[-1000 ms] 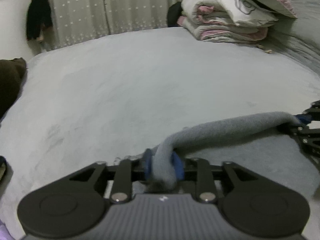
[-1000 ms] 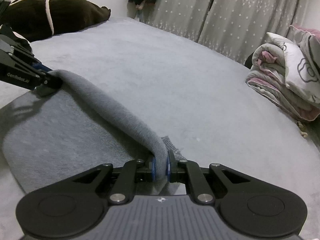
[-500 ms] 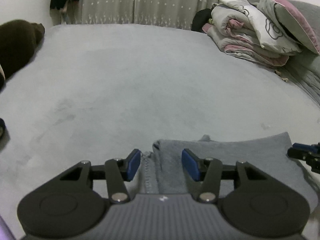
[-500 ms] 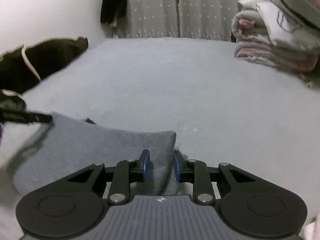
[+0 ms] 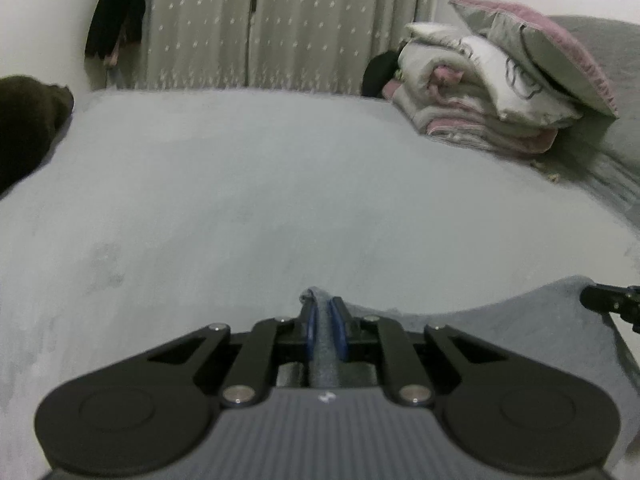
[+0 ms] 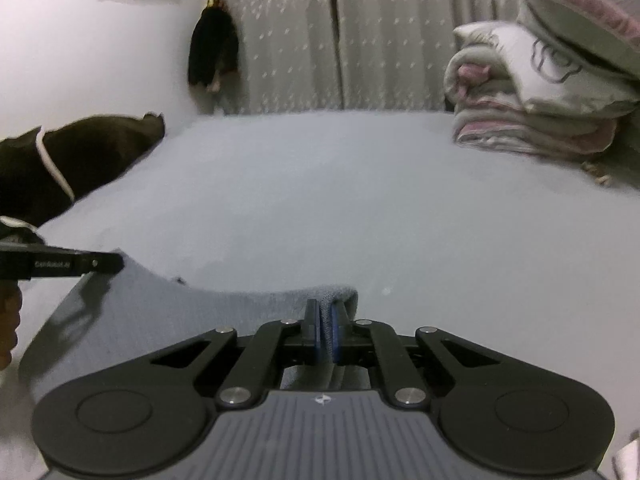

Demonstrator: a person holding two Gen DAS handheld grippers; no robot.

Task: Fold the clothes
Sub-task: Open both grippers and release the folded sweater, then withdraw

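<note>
Grey knit garment (image 6: 168, 316): lies on the grey bed (image 5: 280, 200), far edge raised between two tools. Left gripper (image 5: 323, 330): pads pressed together on a thin bunch of the left corner. Right gripper (image 6: 327, 334): clamped on the right corner, cloth rolled over its tip. Risks, judged: both pinches sit near the hem, so a pull could slip either corner free; uneven travel could skew the fold; the sagging middle could wrinkle. Folded quilts (image 5: 480, 108) stand well apart.
</note>
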